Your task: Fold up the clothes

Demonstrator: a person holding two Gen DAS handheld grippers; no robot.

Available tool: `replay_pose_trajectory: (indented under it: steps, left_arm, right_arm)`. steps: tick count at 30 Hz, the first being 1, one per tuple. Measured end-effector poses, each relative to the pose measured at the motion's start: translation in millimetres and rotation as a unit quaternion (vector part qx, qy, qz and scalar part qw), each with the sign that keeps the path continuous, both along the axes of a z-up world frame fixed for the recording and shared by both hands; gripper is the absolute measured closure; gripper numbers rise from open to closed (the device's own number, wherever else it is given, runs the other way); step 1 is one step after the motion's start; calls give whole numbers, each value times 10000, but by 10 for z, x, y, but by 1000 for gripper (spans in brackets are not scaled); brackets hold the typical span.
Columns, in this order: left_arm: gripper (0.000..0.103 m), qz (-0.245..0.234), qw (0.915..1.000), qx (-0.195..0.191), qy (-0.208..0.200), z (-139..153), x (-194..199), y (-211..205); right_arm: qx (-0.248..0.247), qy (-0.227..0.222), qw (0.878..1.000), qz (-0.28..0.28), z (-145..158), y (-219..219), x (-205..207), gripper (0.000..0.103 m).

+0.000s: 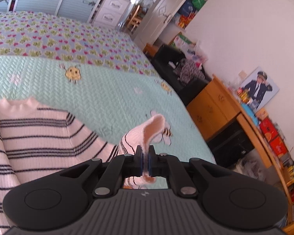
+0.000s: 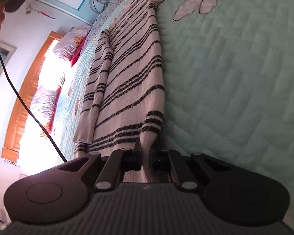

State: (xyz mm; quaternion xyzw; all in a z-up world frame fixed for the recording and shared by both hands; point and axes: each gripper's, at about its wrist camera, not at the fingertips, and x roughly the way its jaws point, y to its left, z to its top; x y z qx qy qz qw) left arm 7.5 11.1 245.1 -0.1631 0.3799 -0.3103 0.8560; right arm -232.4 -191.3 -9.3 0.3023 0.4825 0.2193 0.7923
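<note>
A white sweater with thin black stripes [image 1: 39, 137] lies on a mint-green quilted bedspread [image 1: 107, 98]. My left gripper [image 1: 145, 152] is shut on the sleeve cuff [image 1: 154, 127], which sticks up and curls above the jaws. In the right wrist view the sweater [image 2: 131, 78] stretches away along the bed, one sleeve folded alongside the body. My right gripper [image 2: 146, 152] is shut on the sweater's bottom hem, at its corner by the side edge.
A floral quilt [image 1: 58, 39] covers the far bed. A wooden desk [image 1: 225, 107] and black chair [image 1: 170, 58] stand to the right of the bed. Pillows [image 2: 68, 43] and a wooden headboard [image 2: 27, 90] lie at the bed's head. A black cable [image 2: 29, 109] hangs at left.
</note>
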Motion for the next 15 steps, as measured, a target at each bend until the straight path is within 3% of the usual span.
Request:
replay_pose_trajectory:
  steps: [4,9,13,15]
  left_arm:
    - [99,428,9984,-273,-261,250,-83,526]
    - [99,1201,9899,-638,-402,350,-248,1461]
    - [99,1923,9763,-952,-277,93,-515,2246]
    - [99,2150,9715,-991,-91,-162,-600,2505]
  right_arm:
    - [-822,-493,9941,518,273,264,24,96]
    - [-2047,-1219,9581,1593,578,801,-31,96]
    - [-2782,-1511,9206,2285,620,1165,-115,95]
    - [-2996,-1477,9110,2419,568,1253,-127,95]
